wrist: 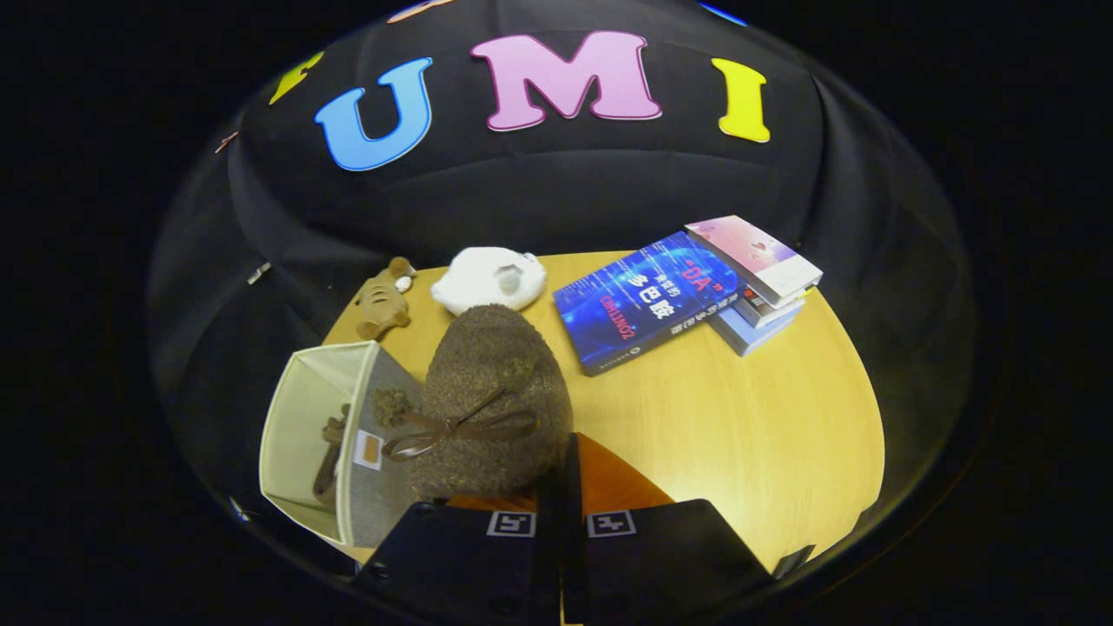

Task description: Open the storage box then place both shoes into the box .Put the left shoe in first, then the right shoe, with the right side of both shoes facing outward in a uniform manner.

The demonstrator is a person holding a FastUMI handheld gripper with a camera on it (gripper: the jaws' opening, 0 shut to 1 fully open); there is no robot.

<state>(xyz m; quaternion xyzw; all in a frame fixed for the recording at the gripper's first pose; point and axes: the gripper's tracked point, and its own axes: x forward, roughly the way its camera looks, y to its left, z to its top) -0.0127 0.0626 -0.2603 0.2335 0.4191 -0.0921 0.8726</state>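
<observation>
The gripper (561, 487) is clamped on the heel rim of a fuzzy brown slipper (491, 400), held just ahead beside the open storage box (300, 435). Soft, light, floppy; the rim grip suits it.

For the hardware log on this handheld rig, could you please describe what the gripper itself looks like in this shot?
The gripper shows as two broad, blocky finger housings side by side with flat, angular faces. Each carries a small square black-and-white fiducial marker near its inner top corner, the two tags mirroring each other across the narrow gap. A few small round screw recesses dot the left housing. No cables or sleeve are visible.
</observation>
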